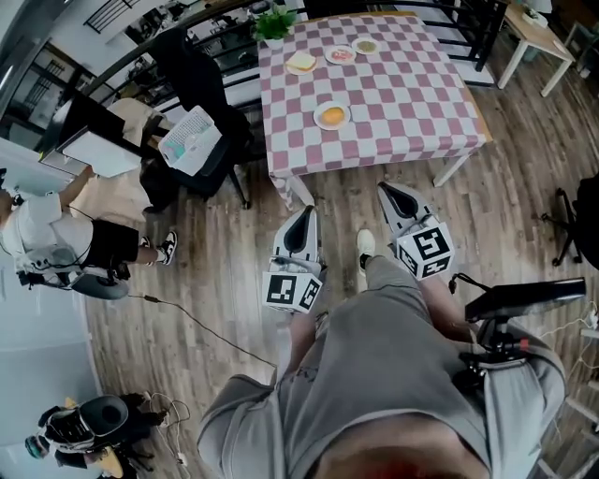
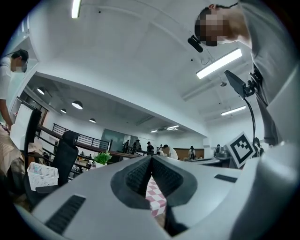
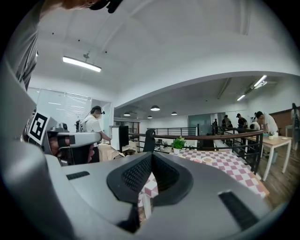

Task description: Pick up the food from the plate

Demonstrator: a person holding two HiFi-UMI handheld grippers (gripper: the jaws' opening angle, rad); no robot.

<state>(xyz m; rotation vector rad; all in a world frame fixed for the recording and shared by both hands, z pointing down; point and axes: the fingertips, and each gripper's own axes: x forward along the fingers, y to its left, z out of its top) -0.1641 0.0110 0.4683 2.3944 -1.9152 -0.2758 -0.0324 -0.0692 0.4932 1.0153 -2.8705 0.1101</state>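
Checkered table with plates, wood floor

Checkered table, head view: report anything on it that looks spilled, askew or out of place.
Nothing stands out. The near plate and the three far plates lie flat on the checkered cloth, with nothing spilled around them. The potted plant stands upright at the far left corner.

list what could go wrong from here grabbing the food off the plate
The left gripper and right gripper both have shut jaws; unless opened first, they may shove the white plate of round orange food, the one nearest the front edge of the pink-and-white checkered tablecloth. That cloth overhangs, so snagging it could drag the plate off.
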